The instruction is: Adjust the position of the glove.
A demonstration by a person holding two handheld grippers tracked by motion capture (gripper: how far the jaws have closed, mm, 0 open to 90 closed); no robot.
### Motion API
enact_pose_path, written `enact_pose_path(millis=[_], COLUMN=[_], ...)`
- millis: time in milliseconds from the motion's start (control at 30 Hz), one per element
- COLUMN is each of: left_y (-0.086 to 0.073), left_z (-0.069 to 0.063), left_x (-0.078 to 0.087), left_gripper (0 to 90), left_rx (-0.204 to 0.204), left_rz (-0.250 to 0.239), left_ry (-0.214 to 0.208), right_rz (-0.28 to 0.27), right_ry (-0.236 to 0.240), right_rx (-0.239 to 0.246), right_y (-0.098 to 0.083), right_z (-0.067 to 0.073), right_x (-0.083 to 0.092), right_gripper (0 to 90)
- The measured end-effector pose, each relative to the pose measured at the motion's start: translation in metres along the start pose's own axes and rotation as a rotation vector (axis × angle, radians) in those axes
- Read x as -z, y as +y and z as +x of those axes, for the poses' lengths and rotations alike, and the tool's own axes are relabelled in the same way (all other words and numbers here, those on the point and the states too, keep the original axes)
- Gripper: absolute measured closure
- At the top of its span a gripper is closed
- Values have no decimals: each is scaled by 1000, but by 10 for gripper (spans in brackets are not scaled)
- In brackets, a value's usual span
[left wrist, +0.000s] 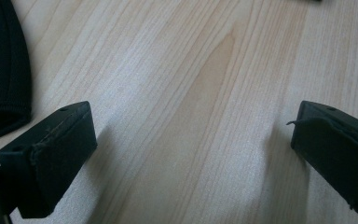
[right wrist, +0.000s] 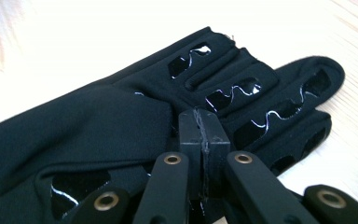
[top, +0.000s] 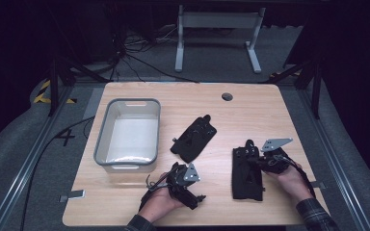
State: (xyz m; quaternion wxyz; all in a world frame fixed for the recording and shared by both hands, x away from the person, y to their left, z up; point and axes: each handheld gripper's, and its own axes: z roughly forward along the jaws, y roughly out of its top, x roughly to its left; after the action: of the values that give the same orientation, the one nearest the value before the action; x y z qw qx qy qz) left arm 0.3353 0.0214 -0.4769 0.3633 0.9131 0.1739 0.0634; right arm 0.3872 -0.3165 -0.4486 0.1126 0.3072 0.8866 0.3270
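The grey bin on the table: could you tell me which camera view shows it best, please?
The high view: the grey bin sits whole at the table's left. Both gripper views look elsewhere, at bare wood and a black glove.

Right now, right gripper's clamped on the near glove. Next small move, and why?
Probably lift the right gripper slightly to raise the black fabric glove off the light wooden table. Its jaws are pressed shut on the fabric, the glove lies flat, and the grey plastic bin sits open at the left.
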Motion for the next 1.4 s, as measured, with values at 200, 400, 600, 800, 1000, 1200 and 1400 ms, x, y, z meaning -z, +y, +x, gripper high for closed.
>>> enact_pose_path(millis=[200, 400, 600, 800, 1000, 1200, 1400], left_y=[0, 0, 0, 0, 0, 0, 1], left_z=[0, 0, 0, 0, 0, 0, -1], left_x=[0, 0, 0, 0, 0, 0, 0], left_gripper=[2, 2, 2, 3, 2, 1, 2], left_rx=[2, -1, 0, 0, 1, 0, 5], left_rz=[1, 0, 0, 0, -1, 0, 17], left_ry=[-1, 0, 0, 1, 2, 1, 3], right_rz=[9, -28, -27, 10, 18, 13, -5], right_ry=[33, 49, 63, 82, 88, 90, 87], right_rx=[39, 49, 58, 49, 56, 53, 48], right_y=[10, 10, 2, -12, -17, -23, -24], right_z=[15, 21, 28, 30, 38, 41, 40], right_x=[-8, 0, 9, 9, 14, 19, 21], right_gripper=[900, 900, 900, 900, 900, 899, 885])
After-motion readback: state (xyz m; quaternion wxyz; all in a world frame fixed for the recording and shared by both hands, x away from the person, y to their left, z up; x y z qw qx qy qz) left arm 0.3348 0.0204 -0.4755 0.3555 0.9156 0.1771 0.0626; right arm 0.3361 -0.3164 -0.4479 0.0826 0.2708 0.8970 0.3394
